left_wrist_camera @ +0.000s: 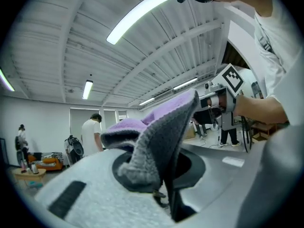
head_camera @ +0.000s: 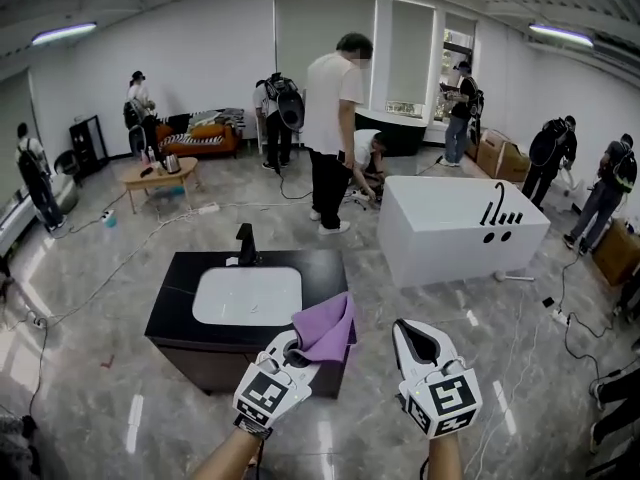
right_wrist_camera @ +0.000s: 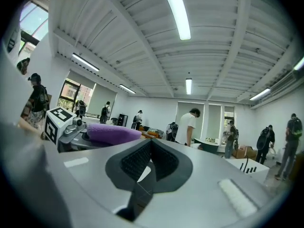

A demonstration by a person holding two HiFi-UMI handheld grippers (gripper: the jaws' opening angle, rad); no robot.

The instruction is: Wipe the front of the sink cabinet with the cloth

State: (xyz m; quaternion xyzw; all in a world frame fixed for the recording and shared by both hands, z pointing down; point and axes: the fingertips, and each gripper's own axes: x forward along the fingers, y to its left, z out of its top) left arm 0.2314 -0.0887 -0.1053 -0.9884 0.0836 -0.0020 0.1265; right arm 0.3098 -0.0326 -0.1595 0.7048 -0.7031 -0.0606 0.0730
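The sink cabinet (head_camera: 205,363) is dark, with a black top and a white basin (head_camera: 246,295), and stands just ahead of me at centre-left. My left gripper (head_camera: 293,348) is raised near the cabinet's right front corner, shut on a purple cloth (head_camera: 328,330) that sticks up from its jaws. In the left gripper view the cloth (left_wrist_camera: 156,132) fills the space between the jaws of the left gripper (left_wrist_camera: 162,175). My right gripper (head_camera: 418,340) is to the right of the cabinet. In the right gripper view the right gripper (right_wrist_camera: 149,159) is shut with nothing in it.
A black faucet (head_camera: 245,243) stands behind the basin. A white bathtub (head_camera: 460,223) sits to the right, and several people stand around the room. Cables (head_camera: 560,313) run across the marble floor. A low wooden table (head_camera: 160,176) and an orange sofa (head_camera: 200,136) are at far left.
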